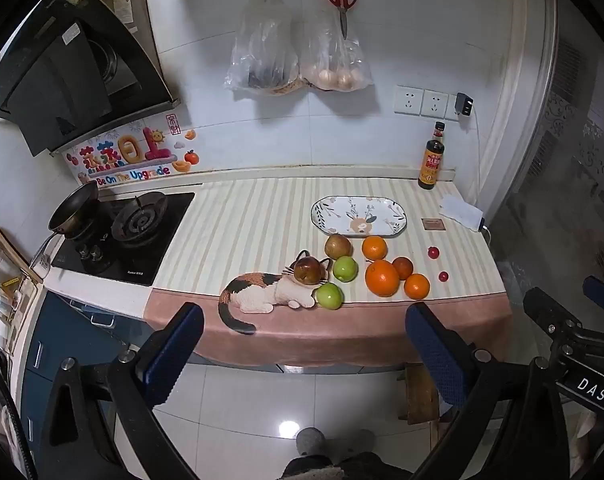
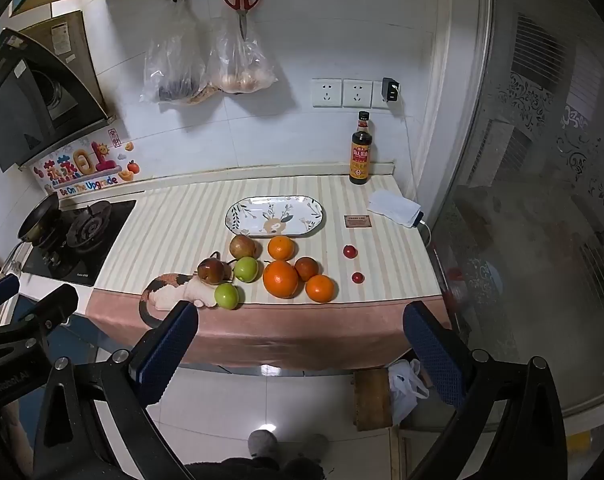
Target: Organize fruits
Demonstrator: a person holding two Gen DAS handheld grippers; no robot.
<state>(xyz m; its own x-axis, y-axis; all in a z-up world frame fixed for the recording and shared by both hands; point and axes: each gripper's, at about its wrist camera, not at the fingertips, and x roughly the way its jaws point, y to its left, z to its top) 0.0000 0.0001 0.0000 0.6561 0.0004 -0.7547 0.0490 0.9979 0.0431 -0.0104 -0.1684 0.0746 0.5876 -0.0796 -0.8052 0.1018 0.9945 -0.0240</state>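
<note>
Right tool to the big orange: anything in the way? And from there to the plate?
Nothing visible blocks the right tool: it is open, off the counter's front edge, and the big orange sits in the front row. Toward the plate, a smaller orange lies directly behind it, at the plate's near rim.

The left gripper (image 1: 304, 344) — black frame, two blue textured pads — is held level with its jaws spread wide, nothing between them. The right gripper (image 2: 300, 342), of the same black-and-blue build, has its jaws equally wide apart and empty. The two sit side by side, each showing at the edge of the other's view.
</note>
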